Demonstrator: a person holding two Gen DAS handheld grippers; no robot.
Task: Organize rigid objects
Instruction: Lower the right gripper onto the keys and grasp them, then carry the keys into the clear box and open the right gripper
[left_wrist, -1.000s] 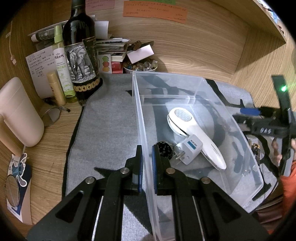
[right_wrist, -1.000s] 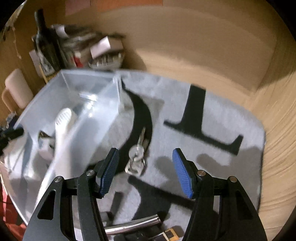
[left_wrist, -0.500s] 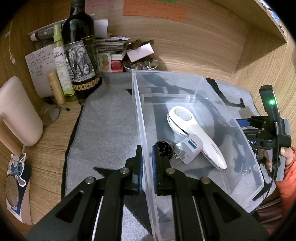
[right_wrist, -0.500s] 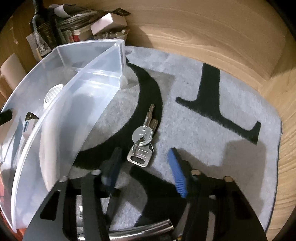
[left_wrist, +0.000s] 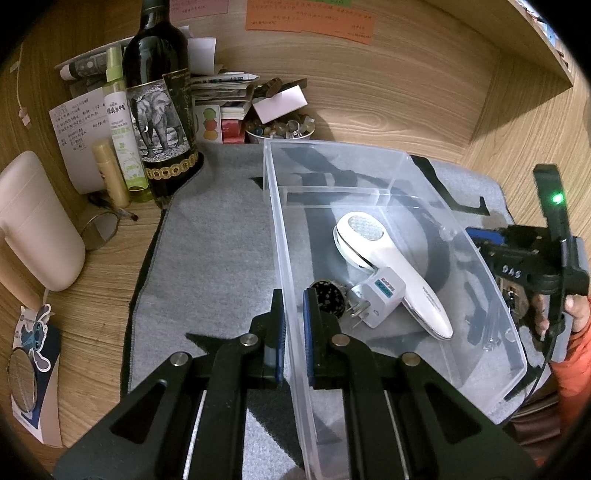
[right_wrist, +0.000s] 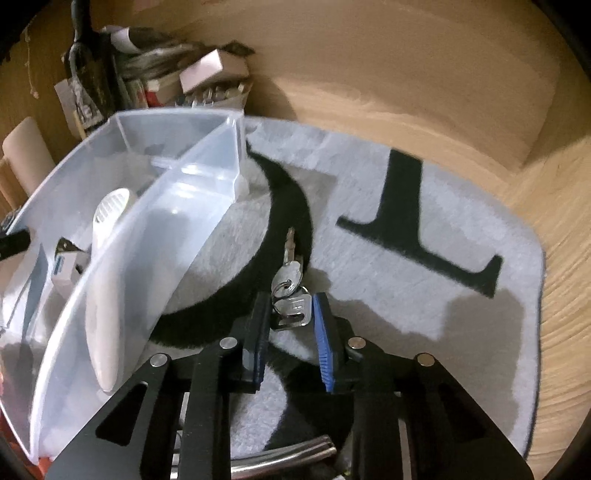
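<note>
While my left tool (left_wrist: 293, 306) stays out of it, clamped on the near wall of the clear bin (left_wrist: 461, 236), I see a white handheld device (left_wrist: 388, 273) and a plug adapter (left_wrist: 380, 295) inside. From the right wrist, my right tool (right_wrist: 290, 314) is closing around the keys (right_wrist: 290, 295) on the grey mat (right_wrist: 406, 266) beside the bin

Silver keys (right_wrist: 290, 291) on a ring, flat on grey rug, centre frame. Clear plastic bin (left_wrist: 284, 236) holds white handheld device (left_wrist: 388, 266), white plug adapter (left_wrist: 380, 295).
</note>
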